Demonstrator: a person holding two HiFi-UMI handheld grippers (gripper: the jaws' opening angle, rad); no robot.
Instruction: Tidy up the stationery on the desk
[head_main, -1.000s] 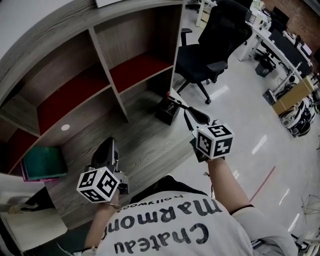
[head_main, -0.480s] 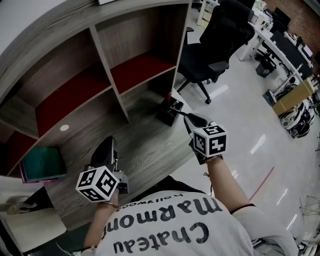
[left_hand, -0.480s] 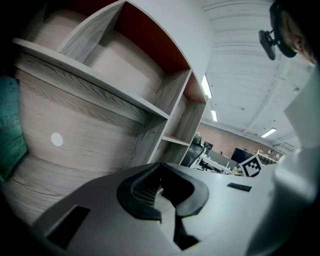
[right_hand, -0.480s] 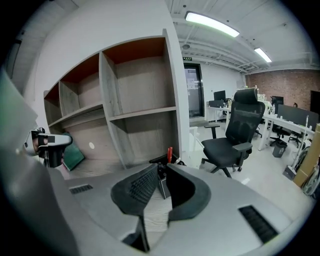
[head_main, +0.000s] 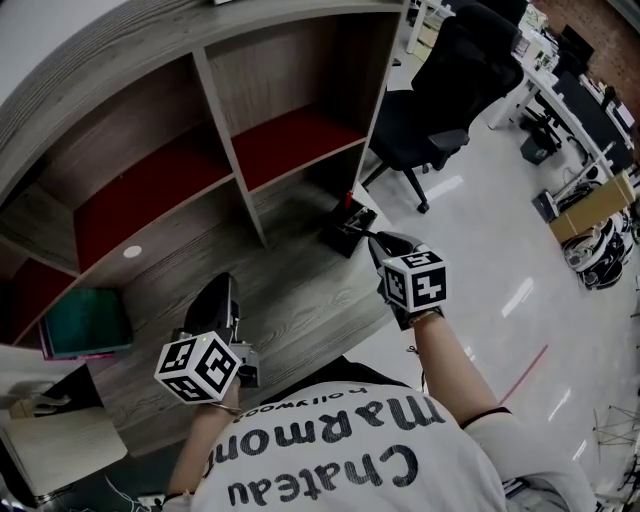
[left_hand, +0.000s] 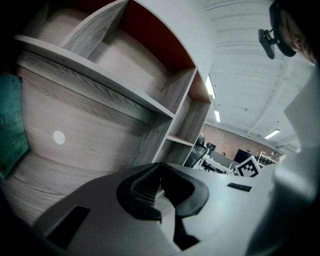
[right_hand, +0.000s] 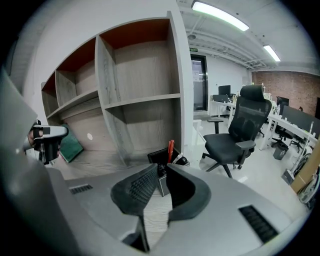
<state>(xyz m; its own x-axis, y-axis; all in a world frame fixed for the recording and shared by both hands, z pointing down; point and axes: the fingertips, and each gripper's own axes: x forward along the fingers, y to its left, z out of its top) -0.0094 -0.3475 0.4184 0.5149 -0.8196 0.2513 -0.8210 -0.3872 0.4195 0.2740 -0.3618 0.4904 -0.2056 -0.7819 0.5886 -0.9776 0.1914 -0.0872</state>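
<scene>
**Head view.** Surface (head_main: 290, 290): grey-brown wood-grain laminate, matt, with a small white round sticker (head_main: 132, 252) on it. Shelving unit (head_main: 230, 160): same laminate, open rectangular compartments, backs lined in red. Pen holder (head_main: 343, 232): black, box-shaped, stood at the surface's far right end beside the shelving's end panel. A red pen (head_main: 350, 197) is seen upright in it. Teal book (head_main: 85, 322): flat, cloth-like cover, laid at the left. Notebook (head_main: 60, 450): pale, plain cover, at the near left corner. Office chair (head_main: 440, 110): black, padded, on a glossy floor to the right. Left gripper (head_main: 218, 296): grey moulded plastic with a marker cube, held low over the surface, well apart from the pen holder. Right gripper (head_main: 375, 243): same build, its tips just beside the pen holder.

**Left gripper view.** Left gripper (left_hand: 160, 167): black ribbed pads are brought together at the tips, with nothing between them. The teal book (left_hand: 10, 125) and the sticker (left_hand: 59, 137) are seen beyond.

**Right gripper view.** Right gripper (right_hand: 160, 170): the pads are parted by a narrow slit, and nothing is clamped. The pen holder (right_hand: 162, 156) with the red pen (right_hand: 170, 150) is seen through the slit, just past the tips. The office chair (right_hand: 240, 135) is at the right.
</scene>
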